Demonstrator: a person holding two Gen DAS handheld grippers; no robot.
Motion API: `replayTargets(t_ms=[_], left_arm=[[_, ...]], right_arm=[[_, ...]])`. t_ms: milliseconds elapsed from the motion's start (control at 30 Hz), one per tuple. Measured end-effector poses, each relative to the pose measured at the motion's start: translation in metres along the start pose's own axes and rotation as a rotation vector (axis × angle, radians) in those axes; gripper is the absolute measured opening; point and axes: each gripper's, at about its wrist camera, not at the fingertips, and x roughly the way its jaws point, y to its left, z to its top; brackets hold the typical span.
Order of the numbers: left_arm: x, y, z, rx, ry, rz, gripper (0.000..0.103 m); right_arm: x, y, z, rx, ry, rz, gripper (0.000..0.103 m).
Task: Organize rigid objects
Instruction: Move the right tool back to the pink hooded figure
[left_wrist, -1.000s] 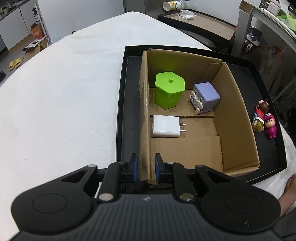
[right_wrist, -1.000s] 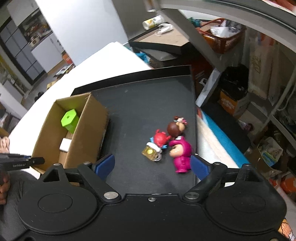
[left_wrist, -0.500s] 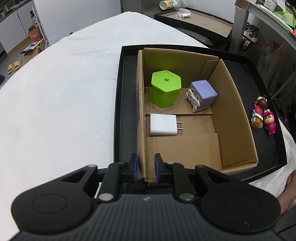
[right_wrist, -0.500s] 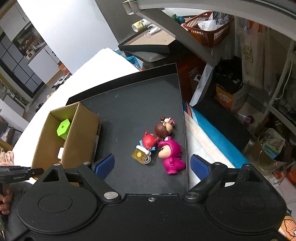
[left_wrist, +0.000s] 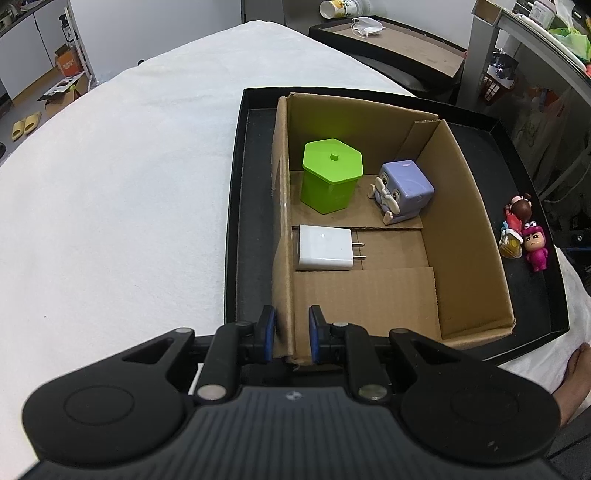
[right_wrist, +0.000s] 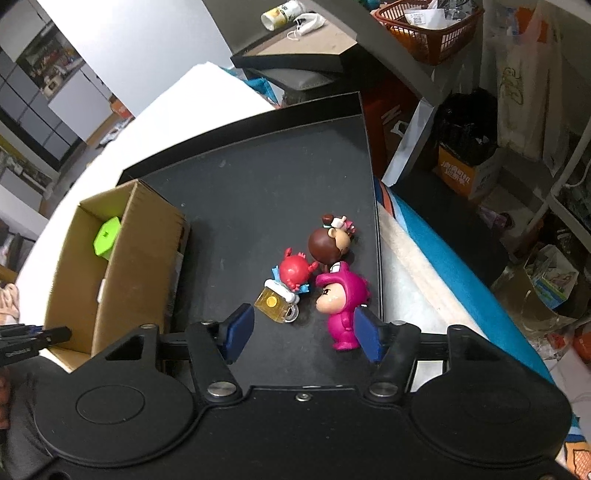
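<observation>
left gripper (left_wrist: 291, 334): clamped on cardboard box (left_wrist: 465, 236) corner, lower centre | right gripper (right_wrist: 301, 328): closing around pink figurine (right_wrist: 343, 306), not yet pressing

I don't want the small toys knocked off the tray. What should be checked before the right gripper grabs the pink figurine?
1. Left gripper clamps the brown cardboard box wall: ok.
2. Pink figurine between the closing right gripper fingers: not ok, it sits by the right finger, off-centre.
3. Pads touching the figurine: cannot tell.
4. Yellow mug toy and red crab toy clear of the grasp: not ok, both crowd it.
5. Free floor in the box: ok.
6. Margin to the black tray edge: not ok, close.
</observation>
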Motion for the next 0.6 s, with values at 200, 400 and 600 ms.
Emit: replayTargets(t_ms=[200, 400, 600], left_arm=[[0.001, 0.002, 0.001, -0.010, 0.000, 0.000, 0.017], [0.002, 0.005, 0.000, -0.020, 0.000, -0.016, 0.017], [0.001, 0.007, 0.000, -0.031, -0.002, -0.028, 0.017]], right_arm=[[0.012, 0.007, 0.004, -0.028, -0.002, -0.063, 0.073], [0.026, 0.007, 0.005, -0.036, 0.028, -0.080, 0.063], [0.038, 0.002, 0.004, -0.015, 0.074, -0.127, 0.041]])
